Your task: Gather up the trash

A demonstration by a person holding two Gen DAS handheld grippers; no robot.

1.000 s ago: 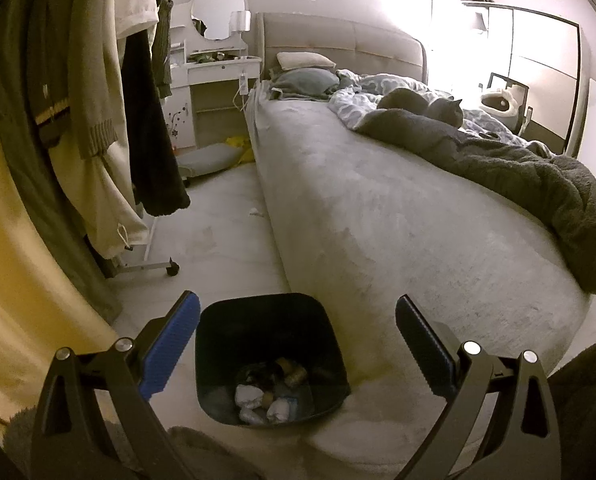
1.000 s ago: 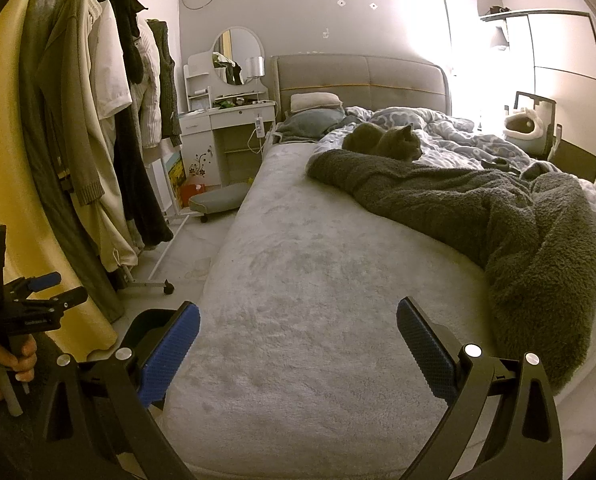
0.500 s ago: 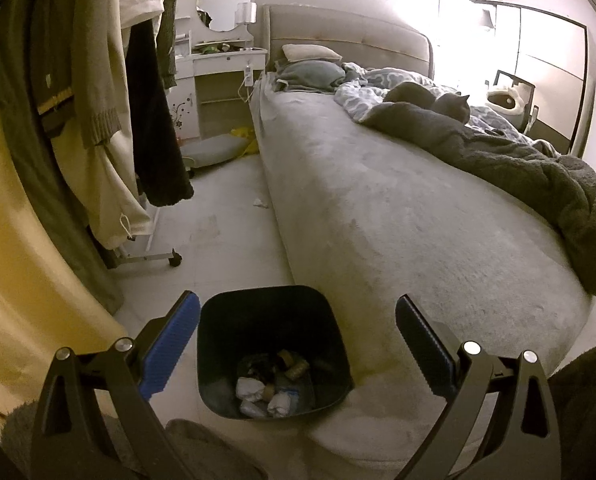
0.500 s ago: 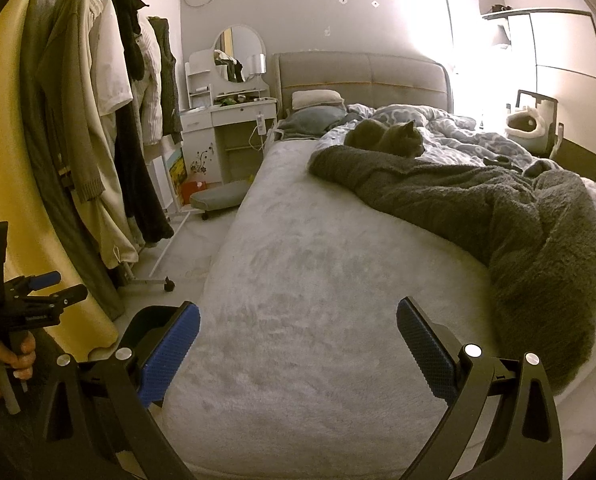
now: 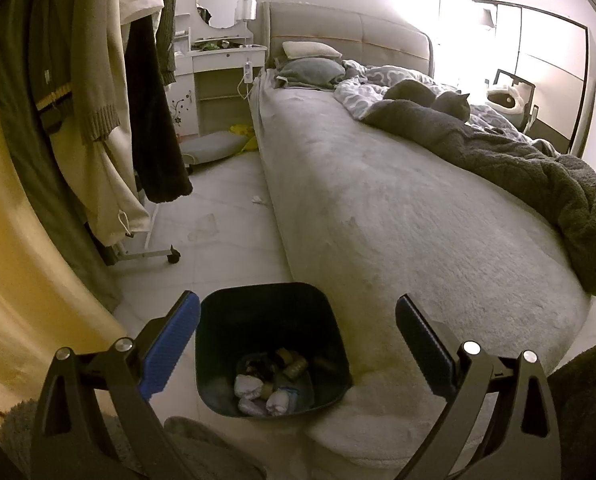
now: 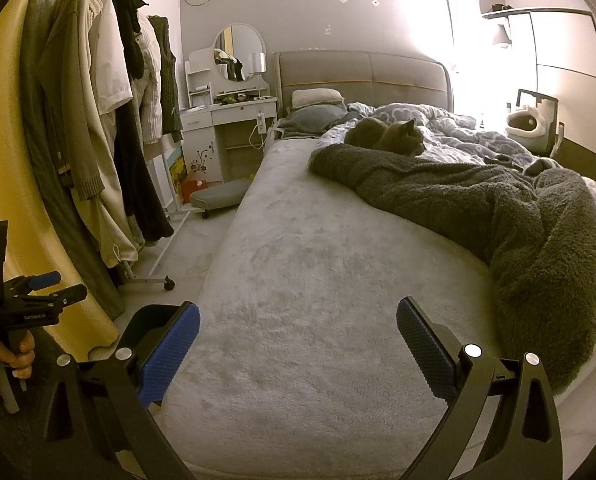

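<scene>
Since the earlier frame, the left tool (image 5: 297, 340) is being seen slightly further along the floor, with the bin (image 5: 270, 344) sitting lower between its fingers. Both jaws are being held wide, nothing gripped. The bin is resting on the floor against the foot corner of the bed (image 5: 398, 216), wads of trash (image 5: 264, 394) lying inside. The right tool (image 6: 298, 344) is being held wide over the bed (image 6: 318, 280), empty. A scrap (image 5: 257, 199) is lying on the floor beside the bed.
</scene>
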